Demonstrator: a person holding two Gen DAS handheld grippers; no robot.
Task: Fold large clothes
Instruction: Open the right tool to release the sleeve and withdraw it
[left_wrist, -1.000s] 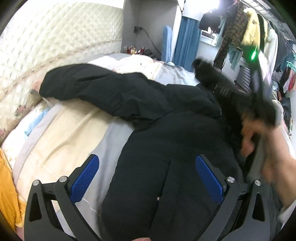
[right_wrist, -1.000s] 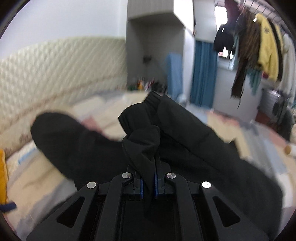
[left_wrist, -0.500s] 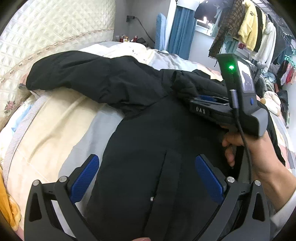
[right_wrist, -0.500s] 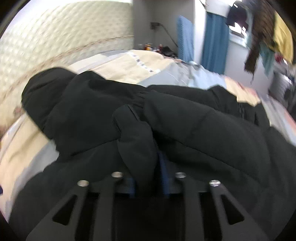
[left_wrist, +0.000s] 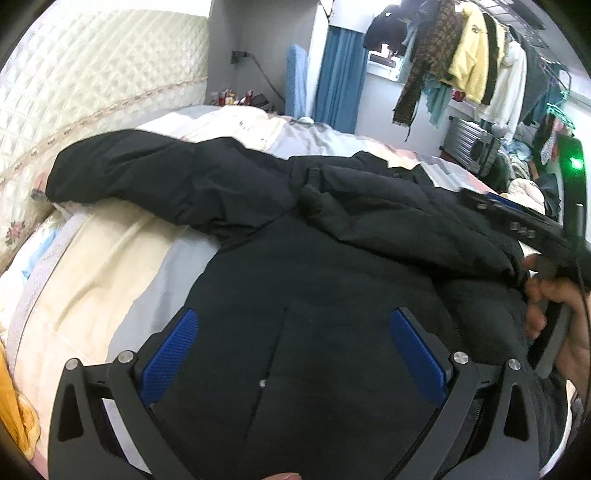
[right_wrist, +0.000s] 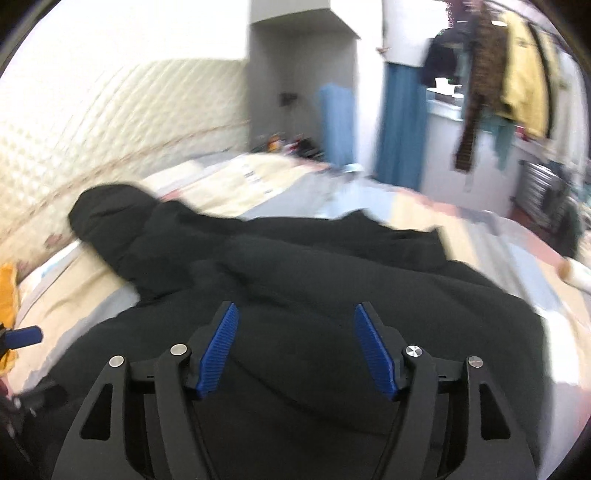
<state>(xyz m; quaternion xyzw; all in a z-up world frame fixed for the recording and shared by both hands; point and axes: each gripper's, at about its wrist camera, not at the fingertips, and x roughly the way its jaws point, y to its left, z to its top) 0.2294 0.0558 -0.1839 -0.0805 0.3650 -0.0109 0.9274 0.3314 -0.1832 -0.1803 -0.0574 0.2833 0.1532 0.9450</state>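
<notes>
A large black padded jacket (left_wrist: 303, 280) lies spread on the bed, front up. One sleeve (left_wrist: 155, 181) stretches left toward the headboard, and the other sleeve (left_wrist: 399, 218) lies folded across the chest. My left gripper (left_wrist: 293, 332) hovers open over the jacket's front, nothing between its blue pads. In the right wrist view the same jacket (right_wrist: 332, 273) fills the lower half. My right gripper (right_wrist: 295, 328) has its jaws opening above the cloth, and nothing is between them. That right tool (left_wrist: 524, 225) shows at the right edge of the left view, held by a hand (left_wrist: 554, 306).
The bed (left_wrist: 92, 266) has cream and grey covers, with a quilted headboard (left_wrist: 92, 85) at the left. An orange cloth (left_wrist: 14, 413) lies at the bed's left edge. A rack of hanging clothes (left_wrist: 476, 66) and a blue curtain (left_wrist: 340, 74) stand at the far side.
The right gripper let go of the sleeve it was carrying, which now lies across the jacket's chest, and it drew back to the right. The left gripper shifted slightly and stays open.
</notes>
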